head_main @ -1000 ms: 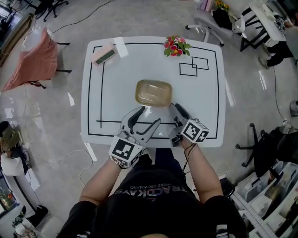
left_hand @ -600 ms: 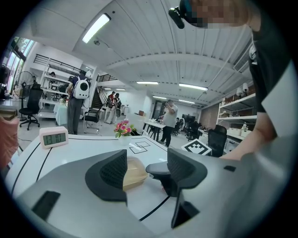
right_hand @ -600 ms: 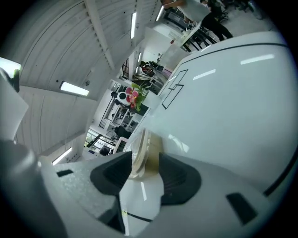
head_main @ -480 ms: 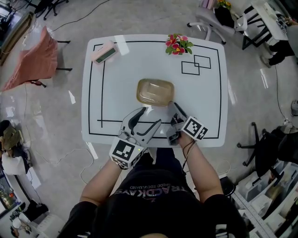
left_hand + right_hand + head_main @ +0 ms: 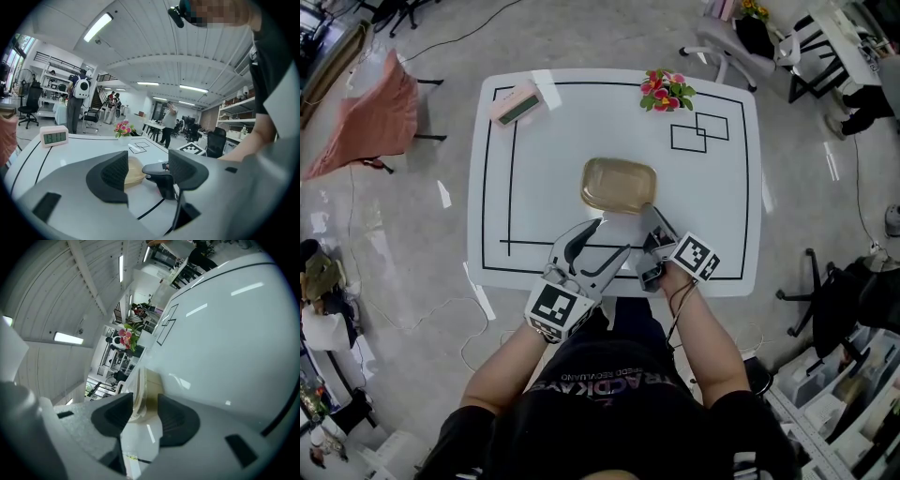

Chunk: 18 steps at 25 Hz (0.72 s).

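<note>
Container (image 5: 619, 184): tan, translucent, lidded, sitting mid-table on the white table (image 5: 717, 220), just beyond both grippers.

Near edge: left gripper (image 5: 610, 239) is angled in from the near left with its marker cube toward the person. Jaws are spread wide with nothing in them. Left forearm (image 5: 502, 364) runs back to the body, right forearm (image 5: 705, 333) likewise.

Right gripper (image 5: 652, 214) is rolled onto its side, marker cube out to the right, tip at the container's near-right corner. Head view only shows it meeting the corner, not the grip.

Right gripper view fills that in: the gripper (image 5: 145, 413) has its jaws pinched down to a narrow gap, with the container's rim (image 5: 146, 389) standing in it. Pads look to be on both faces of the rim. The table reads near-vertical there, confirming the roll.

Left gripper view: through its own wide gap (image 5: 149, 169) it shows the container (image 5: 134, 169) low on the table, with one dark right-gripper jaw at its right side.

Farther out: pink clock (image 5: 517, 103) at the far-left corner, also seen at (image 5: 55, 136). Flowers (image 5: 666, 91) are at the far edge, also (image 5: 123, 129) and (image 5: 125, 339). Two overlapping black outlined rectangles (image 5: 698, 131) sit far right.
</note>
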Motion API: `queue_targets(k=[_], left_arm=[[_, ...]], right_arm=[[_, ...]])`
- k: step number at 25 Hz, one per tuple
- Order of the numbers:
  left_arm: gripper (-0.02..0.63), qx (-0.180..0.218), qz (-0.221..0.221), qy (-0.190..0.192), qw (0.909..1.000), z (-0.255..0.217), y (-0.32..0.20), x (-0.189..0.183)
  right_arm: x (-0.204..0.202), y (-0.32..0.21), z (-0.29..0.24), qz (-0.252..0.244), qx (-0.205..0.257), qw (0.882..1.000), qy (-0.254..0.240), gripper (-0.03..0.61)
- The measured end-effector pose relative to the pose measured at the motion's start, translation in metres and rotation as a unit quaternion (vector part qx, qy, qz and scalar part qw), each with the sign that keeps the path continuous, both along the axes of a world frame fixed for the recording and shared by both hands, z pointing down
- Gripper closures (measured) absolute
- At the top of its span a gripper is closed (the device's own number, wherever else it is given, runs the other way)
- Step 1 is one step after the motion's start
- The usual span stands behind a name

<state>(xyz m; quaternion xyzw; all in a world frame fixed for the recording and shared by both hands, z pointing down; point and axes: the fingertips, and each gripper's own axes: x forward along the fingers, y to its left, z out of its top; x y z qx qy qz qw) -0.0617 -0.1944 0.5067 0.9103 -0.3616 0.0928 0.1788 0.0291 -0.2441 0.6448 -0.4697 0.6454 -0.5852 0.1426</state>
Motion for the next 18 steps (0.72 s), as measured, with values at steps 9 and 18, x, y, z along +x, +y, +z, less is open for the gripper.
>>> queue_targets(k=[9, 18], left_arm=[[0.350, 0.005, 0.001, 0.002, 1.0000, -0.005, 0.005, -0.008], [0.350, 0.010, -0.001, 0.001, 1.0000, -0.010, 0.018, -0.015]], right_arm=[[0.000, 0.001, -0.005, 0.012, 0.004, 1.000, 0.000, 0.466], [0.004, 0.011, -0.015, 0.028, 0.014, 1.000, -0.003, 0.499]])
